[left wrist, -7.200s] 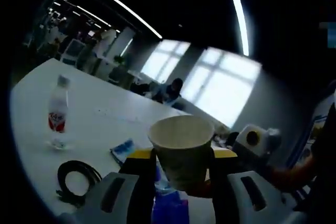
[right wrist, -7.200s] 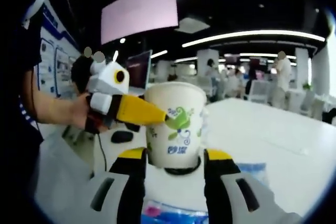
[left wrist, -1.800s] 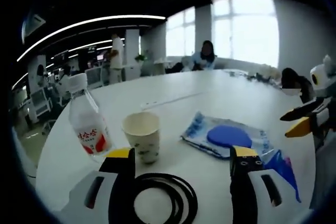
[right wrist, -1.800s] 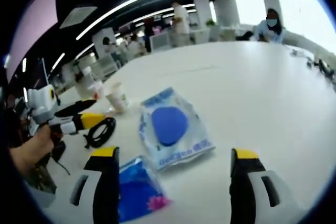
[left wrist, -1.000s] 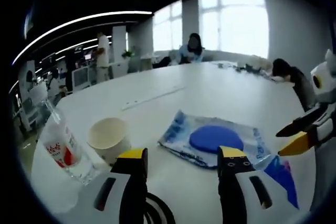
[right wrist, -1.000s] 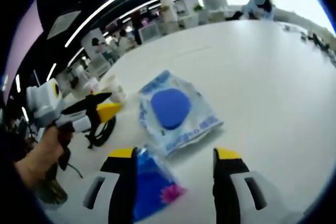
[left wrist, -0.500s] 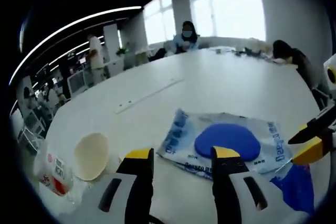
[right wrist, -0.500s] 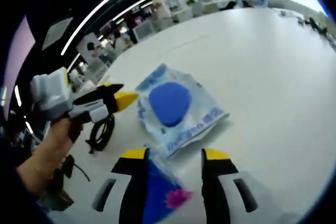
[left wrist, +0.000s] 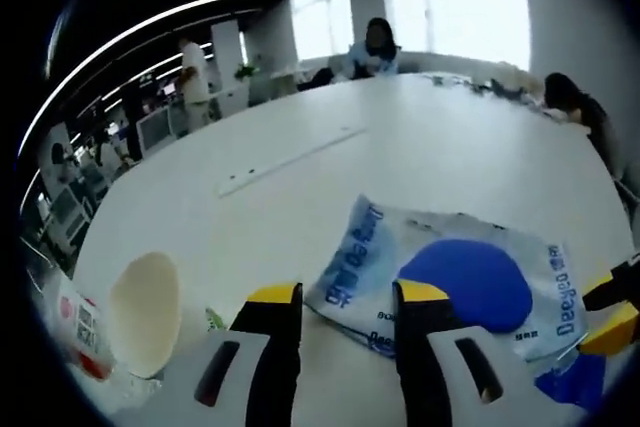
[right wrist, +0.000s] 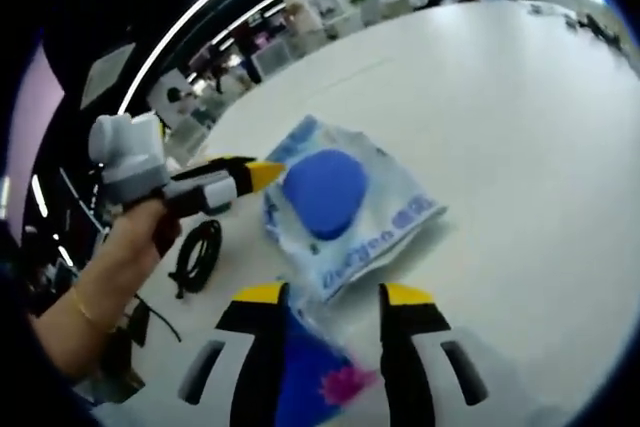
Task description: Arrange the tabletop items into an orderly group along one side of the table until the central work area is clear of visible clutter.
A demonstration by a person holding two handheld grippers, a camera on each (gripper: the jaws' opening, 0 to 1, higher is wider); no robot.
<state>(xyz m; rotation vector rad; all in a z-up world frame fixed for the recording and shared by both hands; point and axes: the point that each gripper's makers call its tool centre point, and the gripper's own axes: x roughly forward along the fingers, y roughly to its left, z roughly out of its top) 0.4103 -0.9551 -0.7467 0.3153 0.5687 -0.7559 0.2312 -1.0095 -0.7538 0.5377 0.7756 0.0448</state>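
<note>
White and wide, the counter (left wrist: 450,147) sits in a big office with ceiling light strips and bright windows. Just ahead of the left gripper (left wrist: 338,297) lies a flat, crinkled plastic pouch (left wrist: 440,277), pale blue and white with a round dark blue shape inside; the print on it looks like "Deeyeo". Its near edge reaches between the jaws, which are narrowly open, but I cannot tell if they hold it. Left of these jaws a paper cup (left wrist: 145,312) lies on its side beside a clear bottle (left wrist: 75,332) with a red label. The right gripper (right wrist: 330,297) has its jaws close together around a dark blue packet (right wrist: 315,372) with a pink flower mark; a firm hold is not clear. A black cable coil (right wrist: 198,252) lies left of them
</note>
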